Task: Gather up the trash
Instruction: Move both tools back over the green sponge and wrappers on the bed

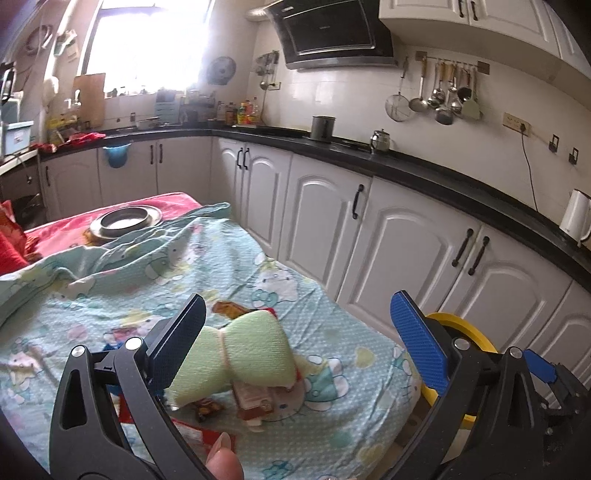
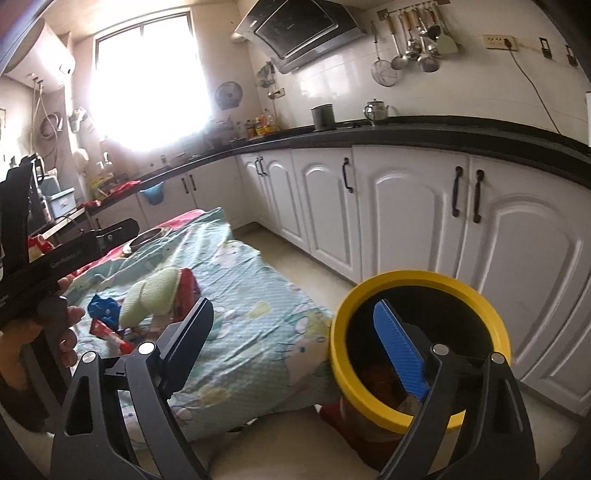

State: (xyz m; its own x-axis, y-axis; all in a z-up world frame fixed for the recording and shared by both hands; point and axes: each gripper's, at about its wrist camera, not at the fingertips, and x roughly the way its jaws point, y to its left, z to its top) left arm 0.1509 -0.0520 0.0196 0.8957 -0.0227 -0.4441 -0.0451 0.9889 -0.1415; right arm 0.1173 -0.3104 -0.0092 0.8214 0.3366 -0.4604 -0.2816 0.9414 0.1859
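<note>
Yellow-rimmed bin (image 2: 421, 354) holds reddish trash under right gripper (image 2: 295, 343)

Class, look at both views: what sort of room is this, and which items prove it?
A home kitchen: a range hood on the wall, hanging ladles on a rail, and white cabinets under a black countertop.

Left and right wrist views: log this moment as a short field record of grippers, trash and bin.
left gripper: open, jaws either side of the green sponge
right gripper: open, holding nothing, one finger over the yellow-rimmed bin
trash: sponge and wrappers on the patterned cloth
bin: beside the cloth's edge, some trash inside
other: metal dish at the far end
</note>
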